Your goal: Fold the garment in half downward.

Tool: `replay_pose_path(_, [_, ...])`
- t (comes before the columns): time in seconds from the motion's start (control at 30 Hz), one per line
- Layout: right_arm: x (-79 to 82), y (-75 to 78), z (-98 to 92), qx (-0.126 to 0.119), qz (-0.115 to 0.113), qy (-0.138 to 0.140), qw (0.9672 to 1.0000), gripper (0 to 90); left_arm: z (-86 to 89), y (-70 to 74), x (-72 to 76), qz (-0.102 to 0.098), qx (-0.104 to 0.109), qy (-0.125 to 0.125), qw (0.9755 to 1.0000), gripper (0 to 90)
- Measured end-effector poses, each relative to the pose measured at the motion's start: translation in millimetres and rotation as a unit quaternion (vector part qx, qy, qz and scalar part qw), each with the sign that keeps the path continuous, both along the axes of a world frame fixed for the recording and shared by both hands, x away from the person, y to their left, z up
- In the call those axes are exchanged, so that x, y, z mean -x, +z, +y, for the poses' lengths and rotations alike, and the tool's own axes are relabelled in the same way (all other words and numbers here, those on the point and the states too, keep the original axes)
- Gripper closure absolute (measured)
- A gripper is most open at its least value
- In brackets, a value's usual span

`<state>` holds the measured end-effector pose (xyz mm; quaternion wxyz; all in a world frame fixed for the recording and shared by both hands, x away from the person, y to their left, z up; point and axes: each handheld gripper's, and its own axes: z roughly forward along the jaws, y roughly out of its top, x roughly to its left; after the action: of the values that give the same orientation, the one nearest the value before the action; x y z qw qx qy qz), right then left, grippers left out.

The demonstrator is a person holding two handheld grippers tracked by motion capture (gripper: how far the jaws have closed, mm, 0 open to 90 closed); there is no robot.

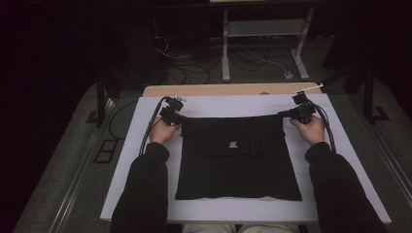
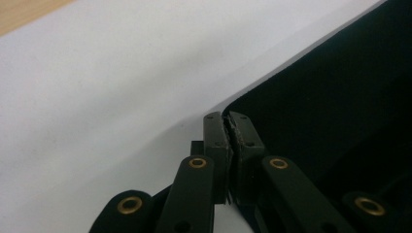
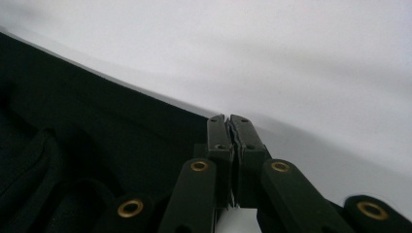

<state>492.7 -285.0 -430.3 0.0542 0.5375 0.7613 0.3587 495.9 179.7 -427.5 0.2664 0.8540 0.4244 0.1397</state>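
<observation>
A black garment (image 1: pixel 238 160) with a small white label lies flat on a white board (image 1: pixel 141 174). Its far edge runs taut between my two grippers. My left gripper (image 1: pixel 180 119) is at the far left corner, its jaws pressed together on the cloth's corner (image 2: pixel 330 97). In the left gripper view the left gripper (image 2: pixel 228 120) shows a thin sliver of fabric between its pads. My right gripper (image 1: pixel 284 115) is at the far right corner. In the right gripper view the right gripper (image 3: pixel 229 121) is shut where the garment's edge (image 3: pixel 97 121) meets it.
The white board rests on a wooden table (image 1: pixel 218 90), whose edge shows beyond it. Past the table stand a white desk frame (image 1: pixel 226 48) and loose cables on the floor. Dark-sleeved forearms lie along both sides of the garment.
</observation>
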Motion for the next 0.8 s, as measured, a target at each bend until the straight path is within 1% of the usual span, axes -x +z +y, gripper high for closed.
replay_pose_path(0.07, [-0.4,-1.5,0.5,0.000,0.002,0.001,1.0000,85.9,0.5,-2.4,-0.3,0.000,0.006,0.005,1.0000,85.8])
replay_pose_path(0.17, [-0.6,-3.0,0.6,-0.004,0.004,0.004,1.0000,84.1,-0.5,-4.7,0.2,0.003,0.009,0.007,0.9999,84.8])
replay_pose_path(0.23, [1.0,-3.0,1.5,-0.003,-0.005,0.006,1.0000,76.3,-0.8,-4.3,0.2,0.006,0.006,0.018,0.9998,80.2])
replay_pose_path(0.3, [3.0,-2.1,2.9,-0.007,-0.009,0.005,0.9999,71.1,1.1,-3.5,-0.1,0.018,0.018,0.023,0.9994,77.0])
replay_pose_path(0.33, [4.4,-1.8,3.2,-0.006,-0.021,0.006,0.9997,68.0,1.7,-3.5,0.0,0.020,0.020,0.021,0.9994,73.8])
replay_pose_path(0.37, [5.2,-1.3,3.3,-0.009,-0.025,0.003,0.9996,65.3,2.7,-3.4,0.8,0.018,0.021,0.020,0.9994,69.6])
replay_pose_path(0.4, [6.2,-0.8,2.9,-0.015,-0.032,0.002,0.9994,62.0,3.9,-3.3,1.4,0.020,0.029,0.017,0.9992,64.4])
replay_pose_path(0.43, [7.4,0.1,3.3,-0.023,-0.034,-0.003,0.9992,57.1,4.8,-3.1,1.6,0.024,0.037,0.015,0.9989,59.9])
replay_pose_path(0.47, [8.3,0.9,3.6,-0.022,-0.037,-0.005,0.9990,51.7,5.1,-2.9,2.4,0.026,0.047,0.015,0.9985,55.3])
replay_pose_path(0.5, [9.7,1.5,4.2,-0.020,-0.045,-0.005,0.9988,46.7,5.2,-2.0,3.5,0.025,0.052,0.014,0.9982,51.0])
replay_pose_path(0.53, [11.2,2.0,5.0,-0.021,-0.048,-0.005,0.9986,43.0,5.2,-1.4,4.3,0.023,0.056,0.015,0.9981,46.9])
replay_pose_path(0.6, [12.5,2.8,6.0,-0.024,-0.050,-0.004,0.9985,37.2,5.0,0.4,6.6,0.023,0.074,0.008,0.9970,42.3])
replay_pose_path(0.67, [13.8,4.4,7.5,-0.026,-0.052,-0.005,0.9983,31.9,3.9,2.0,8.1,0.020,0.082,-0.003,0.9964,34.6])
replay_pose_path(0.7, [14.0,5.0,8.0,-0.026,-0.052,-0.006,0.9983,29.0,3.4,2.9,8.6,0.021,0.090,-0.010,0.9957,29.8])
replay_pose_path(0.73, [14.5,6.0,8.6,-0.027,-0.052,-0.005,0.9983,25.6,2.8,3.1,8.9,0.022,0.095,-0.012,0.9951,27.6])
replay_pose_path(0.77, [15.0,6.8,8.9,-0.029,-0.052,-0.003,0.9982,22.9,1.8,3.6,9.5,0.025,0.102,-0.022,0.9943,25.7])
replay_pose_path(0.8, [15.7,8.2,9.3,-0.032,-0.054,-0.002,0.9980,17.3,1.0,3.7,9.9,0.030,0.104,-0.028,0.9937,22.4])
